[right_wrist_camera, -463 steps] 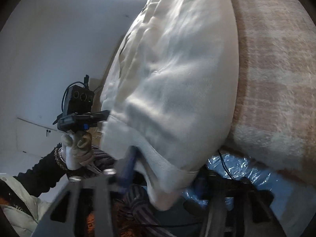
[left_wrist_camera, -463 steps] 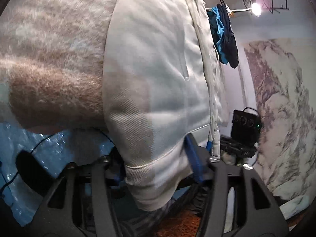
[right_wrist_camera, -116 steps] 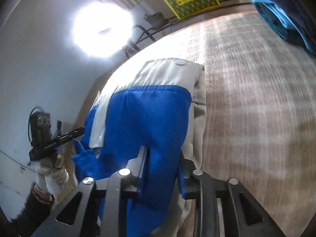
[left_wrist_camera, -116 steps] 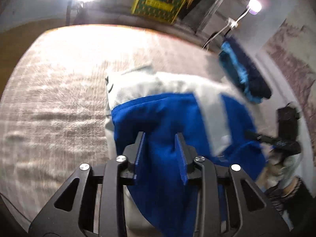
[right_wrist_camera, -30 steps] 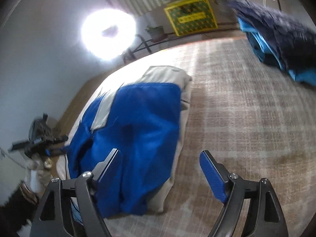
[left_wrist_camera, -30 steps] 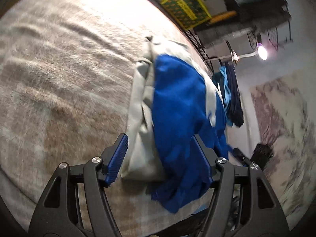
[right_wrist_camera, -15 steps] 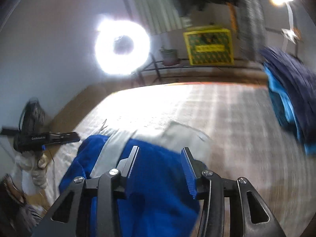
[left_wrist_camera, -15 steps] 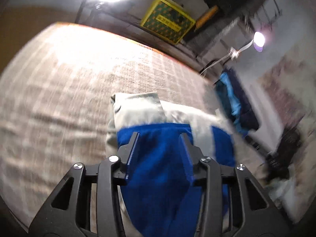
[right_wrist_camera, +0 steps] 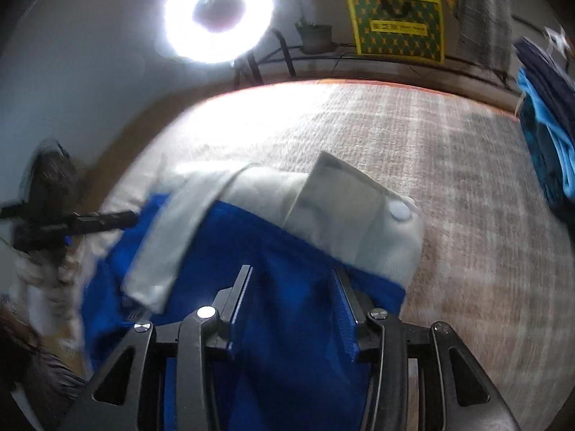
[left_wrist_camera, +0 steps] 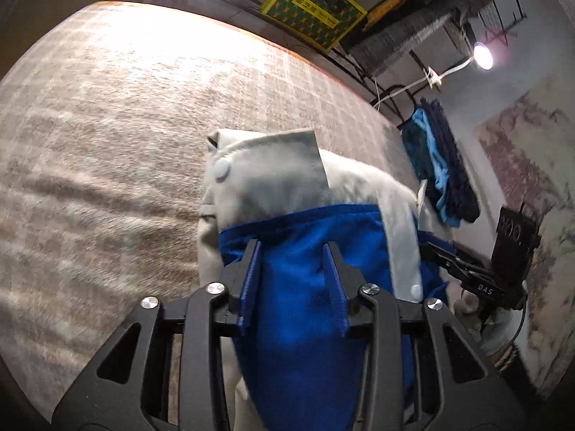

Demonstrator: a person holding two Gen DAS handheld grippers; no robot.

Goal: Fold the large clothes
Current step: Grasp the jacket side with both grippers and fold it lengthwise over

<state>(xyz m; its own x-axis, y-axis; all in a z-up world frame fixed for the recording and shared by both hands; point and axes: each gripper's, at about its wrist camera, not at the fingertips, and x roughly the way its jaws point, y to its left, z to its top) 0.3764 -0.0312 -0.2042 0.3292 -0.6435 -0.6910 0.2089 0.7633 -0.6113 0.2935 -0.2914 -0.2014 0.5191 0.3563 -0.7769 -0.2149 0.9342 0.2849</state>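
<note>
Now I have both grippers on the near end of the blue-and-grey garment (left_wrist_camera: 305, 186), which lies on the plaid blanket (left_wrist_camera: 107, 125) with its grey collar end pointing toward the far edge and its blue body trailing over the near edge toward me. I hold it with two tools, I judge, so the fabric stays spread across its width while I carry a fold forward; a single pinch would let it bunch.

The left gripper (left_wrist_camera: 293, 258) stands partly open, with a thick bunch of blue cloth filling the gap between its blue pads, which appear to press on it. That opening fits the doubled layers being held. The right gripper (right_wrist_camera: 293, 285) also has blue cloth between its pads, but its jaws are opening at this moment, and the picture is blurred enough that I cannot tell whether the pads still bite or have just let go.

The grey flap with its white snap (right_wrist_camera: 400, 212) lies folded over the top of the blue panel, near the garment's far right corner, which suggests the upper part is already tucked in. A heap of blue and navy clothes (left_wrist_camera: 440, 168) sits at the blanket's right edge, well apart, likely awaiting folding.
</note>
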